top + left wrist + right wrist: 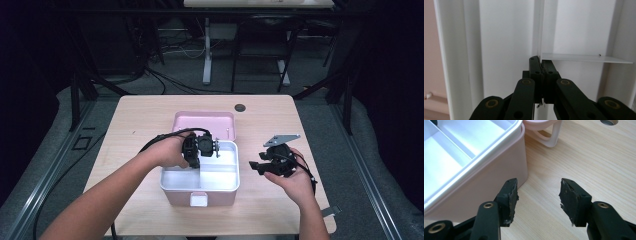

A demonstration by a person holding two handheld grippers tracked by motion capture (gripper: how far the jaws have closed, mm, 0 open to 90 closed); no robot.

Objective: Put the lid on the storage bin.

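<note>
A pink box (175, 197) with its lid (204, 122) folded back stands in the middle of the wooden table (140, 120). Inside it sits a white tray (220, 180) split into compartments. My left gripper (196, 161) reaches down into the tray. In the left gripper view my left gripper (541, 65) is shut on the top edge of a thin white divider (538, 30), where a cross partition (586, 58) meets it. My right gripper (256, 167) hovers just right of the box. In the right gripper view my right gripper (537, 192) is open over bare table, its left pad next to the pink box (486, 180).
A dark round hole (240, 107) lies in the table behind the lid. A white latch (199, 200) is on the box's front wall. The lid's looped handle (549, 135) rests on the table (586, 157). Desk legs and cables stand beyond the far edge.
</note>
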